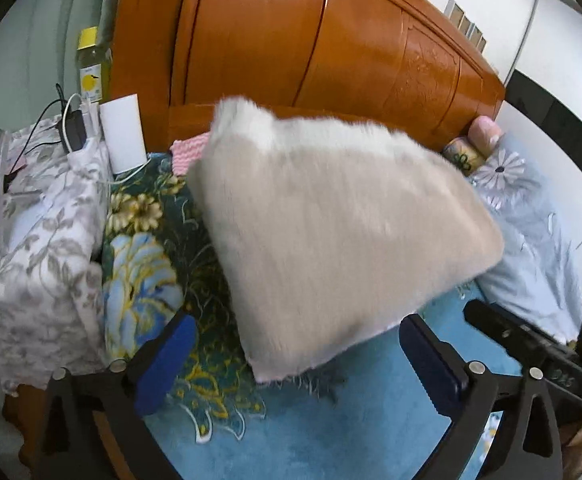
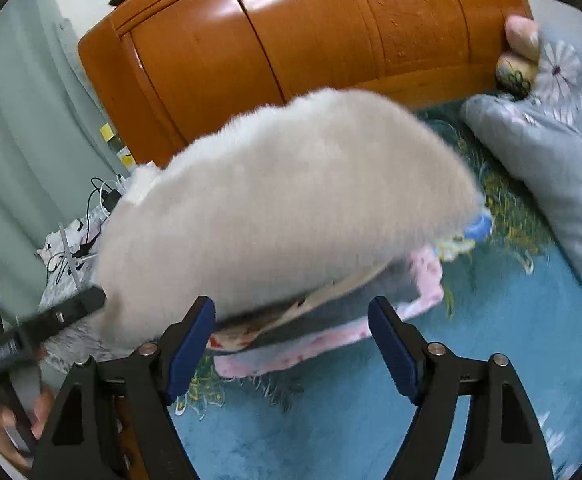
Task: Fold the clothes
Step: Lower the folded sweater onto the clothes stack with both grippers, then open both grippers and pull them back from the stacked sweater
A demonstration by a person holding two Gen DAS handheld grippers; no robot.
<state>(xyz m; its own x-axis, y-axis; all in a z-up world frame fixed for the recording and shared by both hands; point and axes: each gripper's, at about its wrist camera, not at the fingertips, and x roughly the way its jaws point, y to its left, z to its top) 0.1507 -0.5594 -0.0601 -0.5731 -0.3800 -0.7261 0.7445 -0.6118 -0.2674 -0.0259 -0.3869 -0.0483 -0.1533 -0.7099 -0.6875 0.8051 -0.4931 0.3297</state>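
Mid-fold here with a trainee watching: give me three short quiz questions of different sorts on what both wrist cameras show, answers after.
1. True or false: the left gripper is clamped on the fluffy beige garment.
2. Multiple choice: what stands behind the bed? A) a glossy orange-brown wooden headboard B) a window C) a mirror.
3. Fill in: beside the bed, next to the tangled cables, stands a white ____.

Key
1. False: its jaws stand apart with nothing between them; the right gripper is open too.
2. A
3. cylinder
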